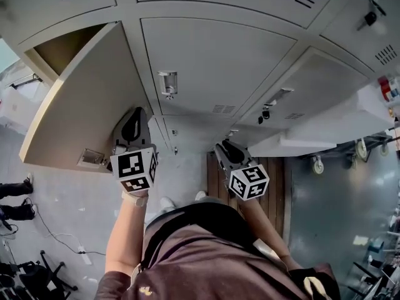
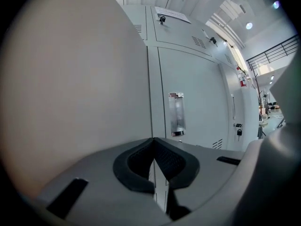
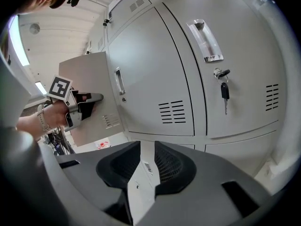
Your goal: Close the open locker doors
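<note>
Left gripper (image 2: 152,140): fingers together, empty; left open door (image 1: 81,99) just left of fingers. Right gripper (image 3: 147,144): fingers apart, empty; right open door (image 1: 325,120) well right of fingers. Push flat near free edge; swing until flush with frame; avoid latch.

Head cam down, others at lockers (image 1: 212,61)
</note>
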Tool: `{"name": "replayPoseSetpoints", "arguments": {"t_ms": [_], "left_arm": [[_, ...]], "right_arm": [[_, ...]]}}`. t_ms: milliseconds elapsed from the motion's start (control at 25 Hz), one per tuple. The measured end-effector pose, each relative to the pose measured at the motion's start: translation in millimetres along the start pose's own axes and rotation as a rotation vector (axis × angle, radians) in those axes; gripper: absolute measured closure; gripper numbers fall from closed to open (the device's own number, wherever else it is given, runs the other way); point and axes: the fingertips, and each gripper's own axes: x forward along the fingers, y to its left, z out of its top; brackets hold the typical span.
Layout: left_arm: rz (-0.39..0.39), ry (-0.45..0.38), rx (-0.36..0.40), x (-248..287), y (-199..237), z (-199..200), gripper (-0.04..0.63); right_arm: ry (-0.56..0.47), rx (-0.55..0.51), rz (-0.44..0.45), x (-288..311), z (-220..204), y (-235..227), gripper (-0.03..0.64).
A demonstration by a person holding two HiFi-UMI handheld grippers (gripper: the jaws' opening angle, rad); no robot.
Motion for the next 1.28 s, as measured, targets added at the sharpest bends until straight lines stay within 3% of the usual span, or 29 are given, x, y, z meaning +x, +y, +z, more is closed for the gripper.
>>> {"name": "replayPoseSetpoints", "arguments": {"t_ms": [640,1280], "left_arm": [[-0.04,-0.036,0.012,6.6,49.5,-4.8,0.578],[-0.029,-0.021,0.028,28.3,96.9,-7.0,0.578]], "right_arm": [[-0.012,-0.036,-0.044,-0.3,5.6,45.5,0.499],[-0.007,-0.031,-0.099,8.2,1.9,51.1,0.5]]}}
